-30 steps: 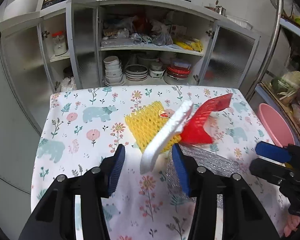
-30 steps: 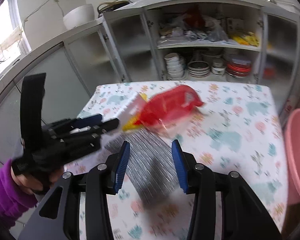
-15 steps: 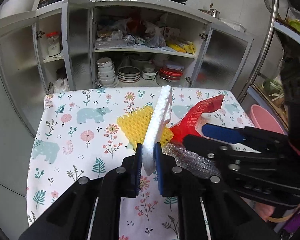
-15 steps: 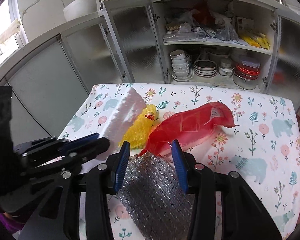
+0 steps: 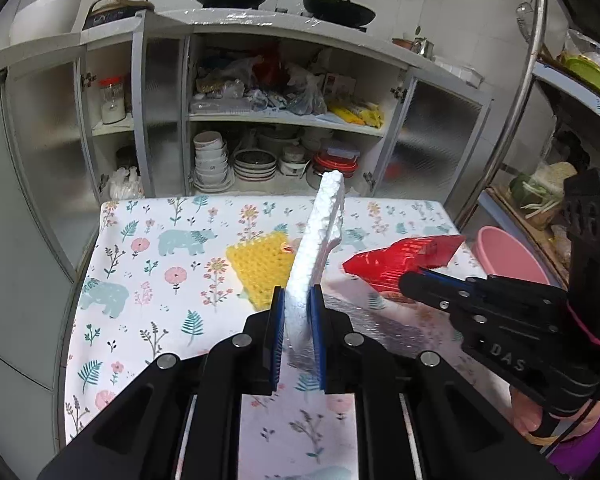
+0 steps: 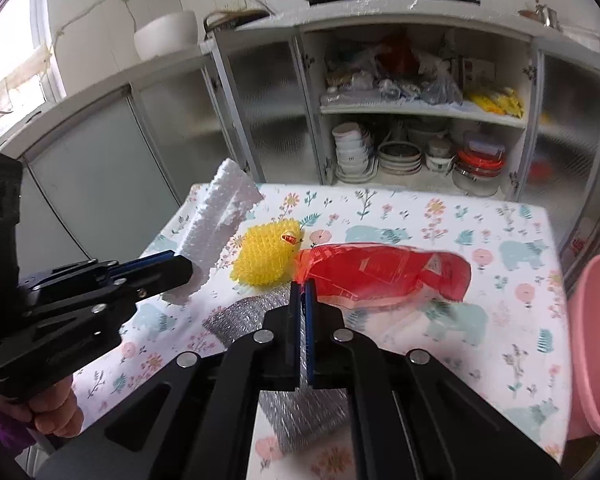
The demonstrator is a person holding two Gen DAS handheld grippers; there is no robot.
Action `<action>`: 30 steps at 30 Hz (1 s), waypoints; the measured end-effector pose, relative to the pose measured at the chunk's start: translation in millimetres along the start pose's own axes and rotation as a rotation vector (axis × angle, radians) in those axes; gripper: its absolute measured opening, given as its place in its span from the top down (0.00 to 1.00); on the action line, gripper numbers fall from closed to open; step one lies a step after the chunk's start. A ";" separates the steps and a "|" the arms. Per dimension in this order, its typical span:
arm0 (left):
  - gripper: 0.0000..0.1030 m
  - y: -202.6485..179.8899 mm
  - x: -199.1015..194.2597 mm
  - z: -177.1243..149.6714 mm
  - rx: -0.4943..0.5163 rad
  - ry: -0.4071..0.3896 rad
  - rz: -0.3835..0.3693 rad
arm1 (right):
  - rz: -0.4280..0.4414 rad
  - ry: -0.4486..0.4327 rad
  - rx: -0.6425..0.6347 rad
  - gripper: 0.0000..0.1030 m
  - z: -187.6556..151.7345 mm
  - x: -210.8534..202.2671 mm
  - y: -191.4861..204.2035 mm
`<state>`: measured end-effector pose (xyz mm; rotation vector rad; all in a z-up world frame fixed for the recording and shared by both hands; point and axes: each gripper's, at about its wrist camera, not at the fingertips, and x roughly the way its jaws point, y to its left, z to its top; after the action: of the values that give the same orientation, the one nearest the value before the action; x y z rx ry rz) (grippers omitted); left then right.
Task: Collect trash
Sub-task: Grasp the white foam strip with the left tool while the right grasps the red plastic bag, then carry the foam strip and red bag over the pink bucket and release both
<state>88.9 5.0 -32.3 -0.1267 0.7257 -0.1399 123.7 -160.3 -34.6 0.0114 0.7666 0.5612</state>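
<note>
Two grips are set, left gripper (image 5: 297, 300) clamping the foam slab (image 5: 320, 236) at frame centre, right gripper (image 6: 303, 286) pinching the red bag (image 6: 384, 272); we should lift both gently toward the pink basin (image 6: 596, 340) at right.

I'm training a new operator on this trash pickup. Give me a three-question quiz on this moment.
1. True or false: the left gripper is shut on the white foam piece.
2. What does the right gripper pinch? A) yellow foam net B) red plastic bag C) silver bubble wrap
3. Fill in: the yellow foam net lies on the ___ tablecloth.

Key: 1 true; 2 B, the red plastic bag; 3 floral.
</note>
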 end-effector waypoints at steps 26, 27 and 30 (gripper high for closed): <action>0.88 -179.5 5.0 17.3 0.140 -0.027 -0.202 | -0.219 -0.230 0.172 0.98 -41.0 -158.3 -131.2; 0.88 -187.9 8.2 18.1 0.149 -0.025 -0.211 | -0.229 -0.233 0.180 0.98 -42.2 -160.4 -137.6; 0.88 -209.7 18.5 19.7 0.167 -0.017 -0.237 | -0.261 -0.238 0.202 0.98 -47.4 -166.7 -158.8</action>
<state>98.3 -203.0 4.6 -0.0545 0.6778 -0.4245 71.1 -385.7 6.6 0.1601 0.5777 0.2267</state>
